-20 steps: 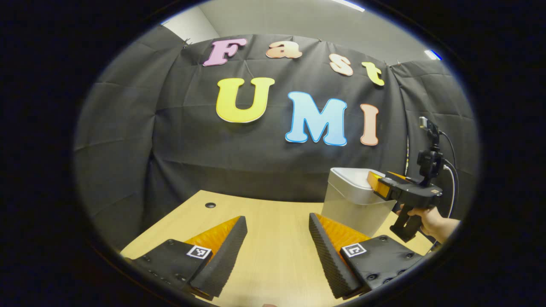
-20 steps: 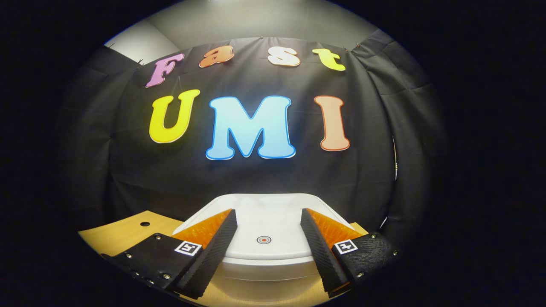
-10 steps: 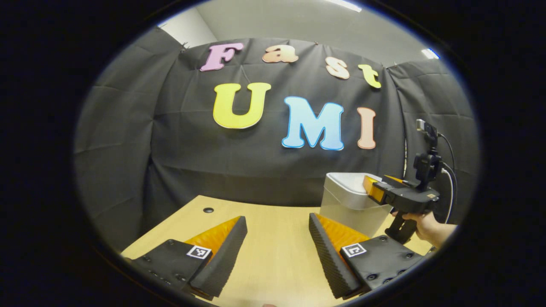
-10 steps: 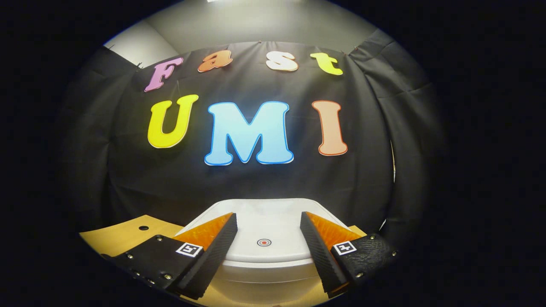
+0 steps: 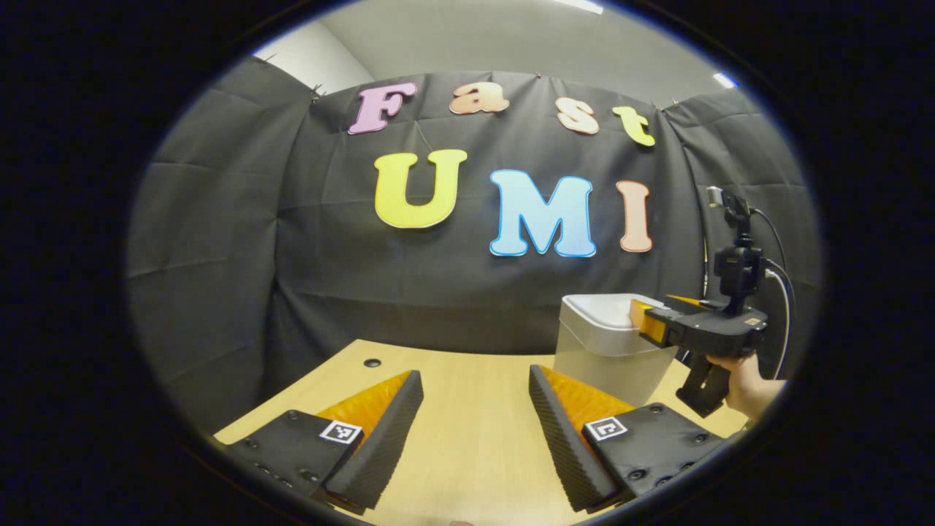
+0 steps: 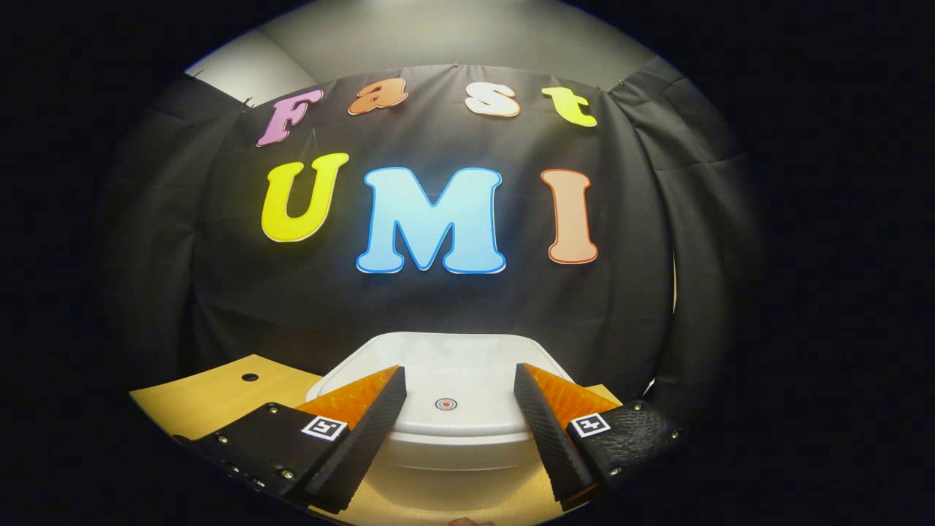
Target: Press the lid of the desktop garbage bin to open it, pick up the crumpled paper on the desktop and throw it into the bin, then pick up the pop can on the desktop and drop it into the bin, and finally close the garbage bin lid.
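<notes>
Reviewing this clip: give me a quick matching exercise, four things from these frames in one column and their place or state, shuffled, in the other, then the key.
Things:
1. bin lid
2. left claw
3. right claw
4. table hole

Places or states:
A. open above bare tabletop
B. far left part of the table
C. closed, red dot at its centre
D. open, straddling the lid's front

Pairs: 1-C, 2-A, 3-D, 4-B

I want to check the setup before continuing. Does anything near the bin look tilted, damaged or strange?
Nothing stands out. The garbage bin stands upright on the table, its lid flat and closed. The right gripper hangs level at the lid, fingers apart, and the left gripper is open over bare tabletop.
</notes>
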`<state>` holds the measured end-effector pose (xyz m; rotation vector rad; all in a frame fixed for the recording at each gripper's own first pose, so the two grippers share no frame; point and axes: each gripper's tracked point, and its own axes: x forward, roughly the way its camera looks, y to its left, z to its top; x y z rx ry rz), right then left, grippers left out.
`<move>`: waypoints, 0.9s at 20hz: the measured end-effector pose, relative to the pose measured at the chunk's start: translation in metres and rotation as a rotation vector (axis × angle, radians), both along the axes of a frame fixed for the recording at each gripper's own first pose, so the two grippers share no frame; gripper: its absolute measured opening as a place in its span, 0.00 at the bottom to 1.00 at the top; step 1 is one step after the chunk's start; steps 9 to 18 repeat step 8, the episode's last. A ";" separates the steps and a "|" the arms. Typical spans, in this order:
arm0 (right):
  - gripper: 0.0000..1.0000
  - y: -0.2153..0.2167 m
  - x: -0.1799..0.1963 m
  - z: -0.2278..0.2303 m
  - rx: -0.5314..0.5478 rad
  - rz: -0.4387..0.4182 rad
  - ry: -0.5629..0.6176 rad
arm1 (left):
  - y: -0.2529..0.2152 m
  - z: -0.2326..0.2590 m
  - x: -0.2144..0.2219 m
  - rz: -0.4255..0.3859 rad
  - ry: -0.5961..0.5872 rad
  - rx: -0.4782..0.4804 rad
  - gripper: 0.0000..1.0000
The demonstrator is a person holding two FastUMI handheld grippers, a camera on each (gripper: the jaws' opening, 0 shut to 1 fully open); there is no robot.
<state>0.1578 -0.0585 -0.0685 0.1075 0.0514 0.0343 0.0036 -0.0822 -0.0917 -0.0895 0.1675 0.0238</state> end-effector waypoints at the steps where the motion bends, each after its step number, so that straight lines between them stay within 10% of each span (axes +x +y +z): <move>1: 0.95 -0.001 -0.008 0.003 -0.001 0.006 -0.004 | -0.003 0.000 0.001 -0.003 -0.006 0.002 0.95; 18: 0.95 -0.002 -0.068 0.027 -0.011 0.029 -0.041 | -0.014 0.002 0.010 -0.025 -0.049 -0.037 0.95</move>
